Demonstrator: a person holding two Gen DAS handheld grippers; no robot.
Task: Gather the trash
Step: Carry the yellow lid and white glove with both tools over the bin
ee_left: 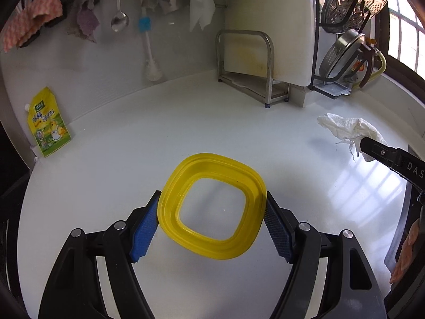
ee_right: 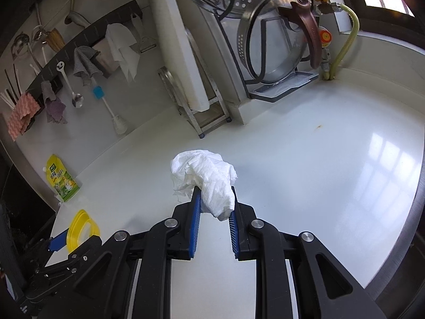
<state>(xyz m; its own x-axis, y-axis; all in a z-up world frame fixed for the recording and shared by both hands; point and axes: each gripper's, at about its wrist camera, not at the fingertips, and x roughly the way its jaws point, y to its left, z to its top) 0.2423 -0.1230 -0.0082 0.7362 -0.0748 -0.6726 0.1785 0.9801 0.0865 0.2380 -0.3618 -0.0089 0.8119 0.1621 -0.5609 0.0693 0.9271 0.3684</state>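
1. a white countertop (ee_left: 132, 159) is seen filling most of both views, glossy, with window light reflected on its right part.
2. a white cutting board (ee_left: 265, 26) is stood upright in a metal rack (ee_left: 268, 79) at the back wall; beside it a dish rack with steel lids (ee_right: 265, 40) is set in the corner.
3. cloths, a spoon (ee_left: 118, 13) and a blue-headed brush (ee_left: 146, 42) are hung along the wall rail.
4. the left gripper (ee_left: 212, 212) is seen pinching a yellow ring-shaped lid (ee_left: 212, 207) by its two outer edges; the blue pads (ee_left: 144, 228) are pressed on its sides, and the lid is held tilted over the counter's near part.
5. the right gripper (ee_right: 213, 212) is closed on a crumpled white paper towel (ee_right: 207, 178), the wad squeezed between its blue pads (ee_right: 195, 226) and bulging above the tips, held over the counter's middle.
6. a yellow-green spouted pouch (ee_left: 49, 125) is leaned against the wall at the left edge, well apart from both grippers.
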